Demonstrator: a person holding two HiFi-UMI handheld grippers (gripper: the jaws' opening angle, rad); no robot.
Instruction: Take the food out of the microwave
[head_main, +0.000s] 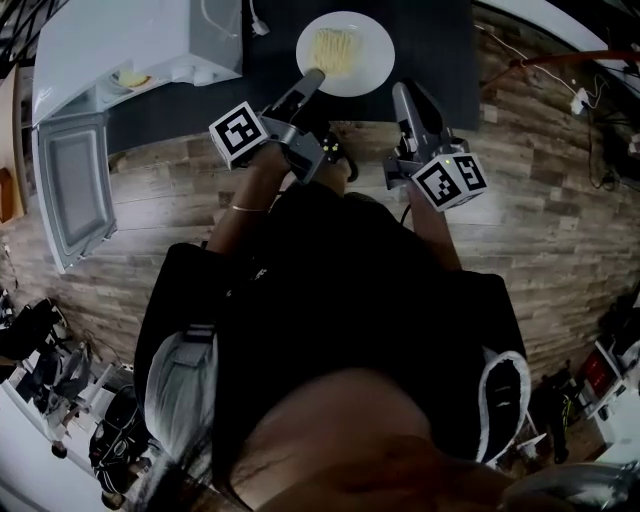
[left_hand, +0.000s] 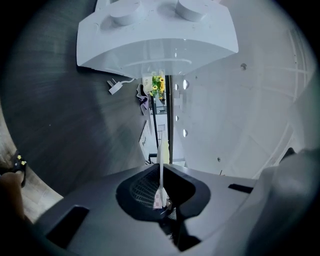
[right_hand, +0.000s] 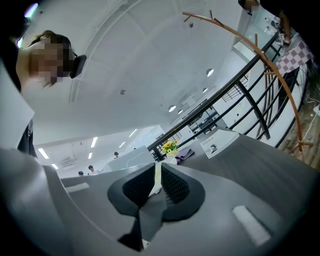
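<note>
The plate (head_main: 372, 62) of noodles (head_main: 337, 48) sits over the dark table (head_main: 440, 60), near its front edge and well clear of the microwave (head_main: 130, 35), whose door (head_main: 70, 185) hangs open at left. The left gripper (head_main: 312, 78) pinches the plate's near rim, and the right gripper (head_main: 403, 95) pinches its right rim.

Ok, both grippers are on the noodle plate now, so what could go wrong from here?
1. The left gripper and right gripper each pinch only the thin rim of the plate; if the hands pull apart or twist, it could slip or tip and spill the noodles.
2. The microwave door stands open at the left; a swing that way might knock it.
</note>
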